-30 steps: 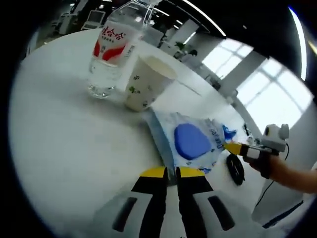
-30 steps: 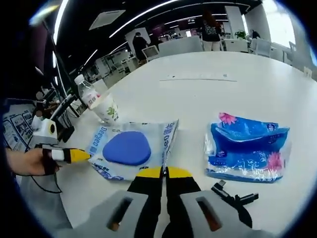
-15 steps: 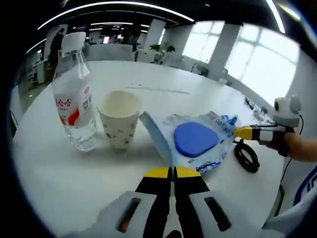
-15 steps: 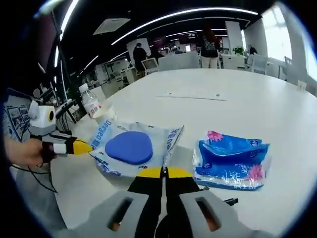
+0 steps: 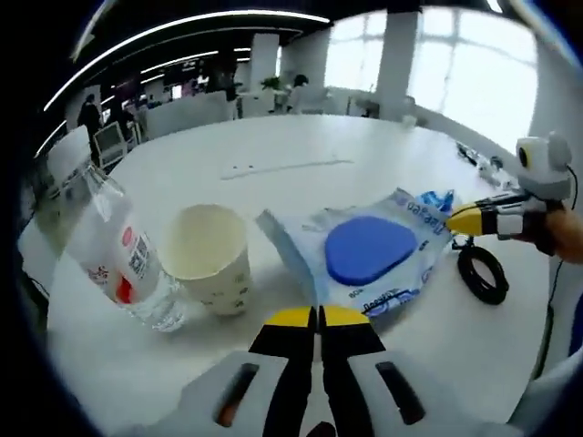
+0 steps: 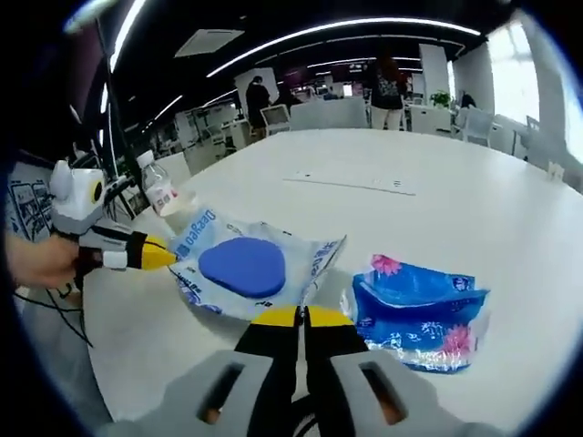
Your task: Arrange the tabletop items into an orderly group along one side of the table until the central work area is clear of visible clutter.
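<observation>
A white-and-blue wipes pack (image 5: 369, 250) with a blue oval lid is held between both grippers. My left gripper (image 5: 317, 317) is shut on its near edge, and in the right gripper view the left gripper (image 6: 164, 258) pinches the pack's left corner. My right gripper (image 6: 301, 316) is shut on the wipes pack (image 6: 241, 267) at its near edge, and in the left gripper view the right gripper (image 5: 460, 221) grips the pack's far right corner. A paper cup (image 5: 208, 259) and a water bottle (image 5: 114, 264) stand left of the pack. A blue tissue pack (image 6: 414, 309) lies right of it.
A black coiled cable (image 5: 483, 273) lies on the white table (image 5: 291, 137) near the right gripper. A thin paper strip (image 6: 351, 182) lies further out on the table. The water bottle (image 6: 157, 187) stands beyond the left gripper. Chairs and people are far behind.
Both grippers have stayed shut on the wipes pack and carried it. In the right gripper view it now sits closer to the blue tissue pack. Both cameras have tilted.
</observation>
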`<state>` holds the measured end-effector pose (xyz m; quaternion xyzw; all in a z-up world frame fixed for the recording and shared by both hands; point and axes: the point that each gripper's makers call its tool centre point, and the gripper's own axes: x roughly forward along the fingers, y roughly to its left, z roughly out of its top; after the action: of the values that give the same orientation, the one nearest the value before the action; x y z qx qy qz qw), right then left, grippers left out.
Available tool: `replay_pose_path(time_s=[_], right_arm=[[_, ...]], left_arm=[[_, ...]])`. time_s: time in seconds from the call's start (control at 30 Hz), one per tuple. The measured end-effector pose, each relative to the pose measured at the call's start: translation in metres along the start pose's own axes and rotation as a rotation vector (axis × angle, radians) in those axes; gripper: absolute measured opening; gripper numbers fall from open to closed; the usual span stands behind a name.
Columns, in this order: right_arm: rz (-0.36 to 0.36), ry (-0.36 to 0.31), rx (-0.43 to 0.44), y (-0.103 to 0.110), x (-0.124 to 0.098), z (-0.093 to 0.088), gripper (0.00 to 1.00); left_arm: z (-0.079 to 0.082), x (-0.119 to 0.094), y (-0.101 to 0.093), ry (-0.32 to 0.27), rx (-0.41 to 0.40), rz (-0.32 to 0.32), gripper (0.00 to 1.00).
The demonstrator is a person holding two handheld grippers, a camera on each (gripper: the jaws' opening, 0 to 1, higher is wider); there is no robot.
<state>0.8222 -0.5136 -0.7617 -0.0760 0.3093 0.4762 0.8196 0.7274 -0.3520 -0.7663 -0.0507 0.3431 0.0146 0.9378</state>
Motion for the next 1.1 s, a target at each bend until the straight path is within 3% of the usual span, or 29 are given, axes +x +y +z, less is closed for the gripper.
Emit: replay_pose_path(time_s=[0.57, 0.93, 1.1], right_arm=[[0.005, 0.052, 0.019, -0.006, 0.021, -0.014, 0.0], [0.0, 0.083, 0.038, -0.01, 0.026, -0.023, 0.0], [-0.004, 0.099, 0.001, -0.01, 0.028, -0.028, 0.0]], left_arm=[[-0.012, 0.031, 0.02, 0.051, 0.006, 0.018, 0.0], [-0.02, 0.036, 0.02, 0.066, -0.007, 0.021, 0.0], [-0.026, 0.037, 0.021, 0.069, -0.043, 0.03, 0.0]])
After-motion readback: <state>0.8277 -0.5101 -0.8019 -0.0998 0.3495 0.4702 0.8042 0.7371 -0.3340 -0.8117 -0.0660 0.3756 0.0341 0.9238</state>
